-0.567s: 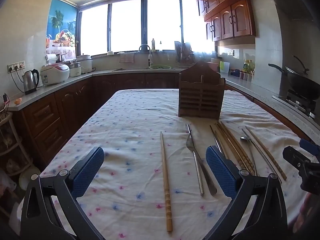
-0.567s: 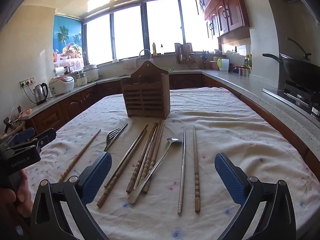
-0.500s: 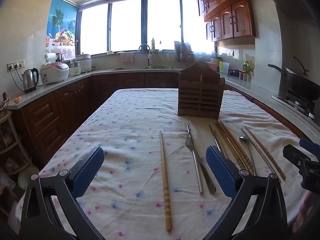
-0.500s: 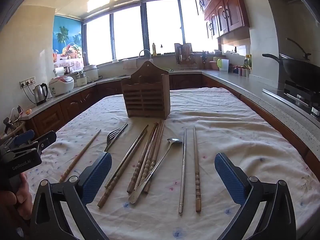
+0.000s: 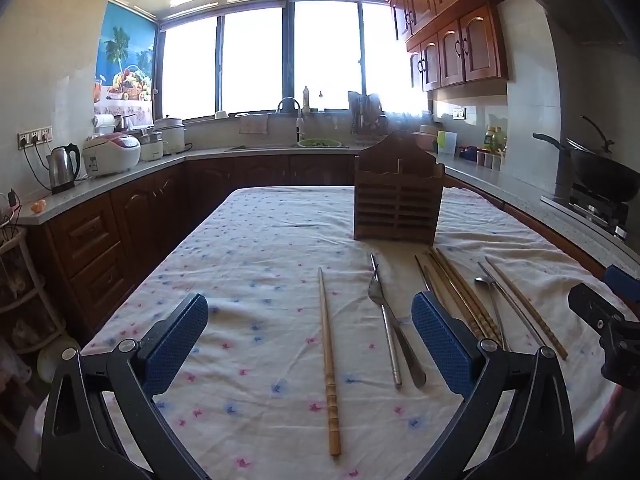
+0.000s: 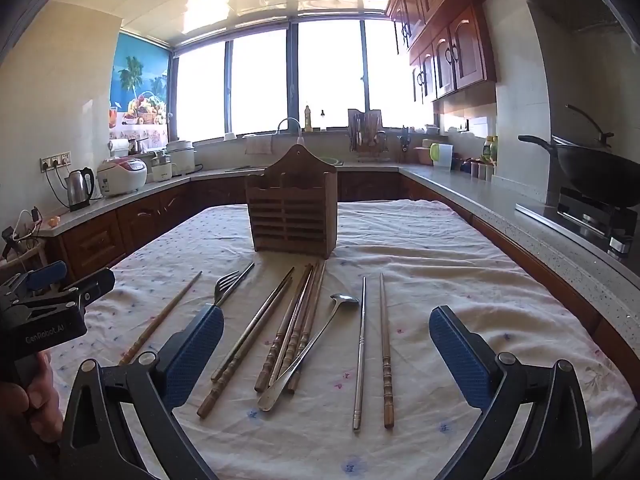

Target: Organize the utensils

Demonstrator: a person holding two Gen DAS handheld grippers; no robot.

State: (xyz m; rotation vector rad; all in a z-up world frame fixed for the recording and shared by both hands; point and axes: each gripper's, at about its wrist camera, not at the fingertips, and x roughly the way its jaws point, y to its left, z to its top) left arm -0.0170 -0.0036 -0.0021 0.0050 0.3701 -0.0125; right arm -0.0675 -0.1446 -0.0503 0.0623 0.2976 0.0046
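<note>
Two blue pads of the left tongs (image 5: 310, 344) stand wide apart in the left wrist view, and they hold nothing. They hang low over the tabletop (image 5: 256, 240), which has a white cloth with small pink and blue marks. Between the pads lies one wooden chopstick (image 5: 329, 356), all by itself, pointing away from the camera. Just to its right lie a fork (image 5: 382, 320) and one more metal piece, touching each other. Past the right pad lies a bunch of chopsticks (image 5: 464, 300), then a spoon (image 5: 482, 282) and two more sticks. A wooden holder (image 5: 398, 196) stands upright farther back on the cloth, behind all of them. The right tongs (image 5: 600, 312) peek in at the right edge.

In the right wrist view the right tongs (image 6: 326, 354) are wide open too, with nothing in them. Under them, on the tabletop (image 6: 460, 264), lie the bunch of chopsticks (image 6: 296, 328) and the spoon (image 6: 312, 344), whose handle crosses over the ends of some sticks. To the right lie a metal stick (image 6: 360, 352) and a wooden stick (image 6: 385, 352), side by side but apart. The fork (image 6: 226, 282) sits behind the left pad. The lone chopstick (image 6: 160, 318) is farther left, well apart from the bunch. The holder (image 6: 292, 210) stands upright just behind the sticks. A hand (image 6: 24, 404) grips the left tongs (image 6: 56, 296) at the left edge.
</note>
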